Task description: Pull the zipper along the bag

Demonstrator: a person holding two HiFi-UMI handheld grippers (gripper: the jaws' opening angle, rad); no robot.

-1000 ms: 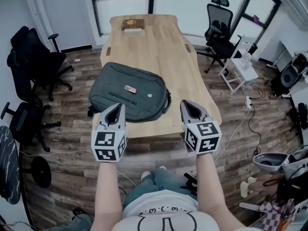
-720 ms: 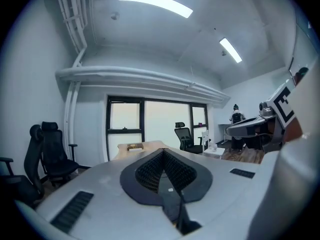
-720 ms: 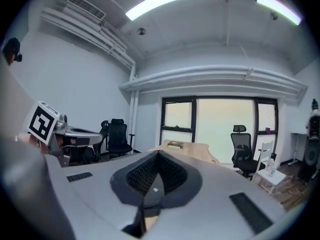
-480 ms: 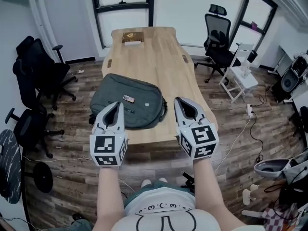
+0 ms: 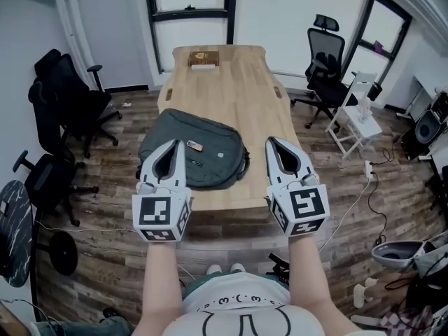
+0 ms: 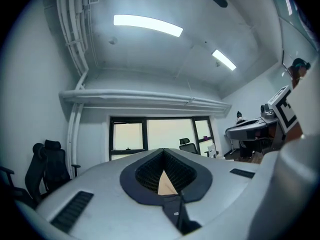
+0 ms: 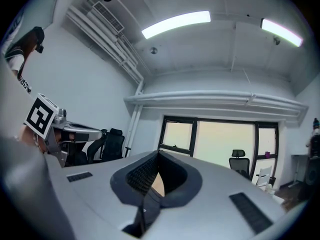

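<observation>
A grey-green bag (image 5: 192, 148) lies flat on the near left part of the long wooden table (image 5: 245, 93), with a small tag on top and a dark strap at its right end. My left gripper (image 5: 171, 147) hovers at the bag's near edge, above it, jaws shut and empty. My right gripper (image 5: 274, 143) is held beside the bag's right end, over the table's near right corner, also shut and empty. In the left gripper view the gripper (image 6: 162, 154) points toward the far windows; the right gripper (image 7: 156, 156) does likewise. The zipper pull is too small to make out.
A brown box (image 5: 203, 58) sits at the table's far end. Black office chairs (image 5: 70, 103) stand on the left, another chair (image 5: 327, 65) and a white stand (image 5: 357, 121) on the right. Wood floor surrounds the table; cables lie at the right.
Both grippers have stayed shut and risen slightly in the view; the head camera has shifted, so the table and bag sit a little more to the right.
</observation>
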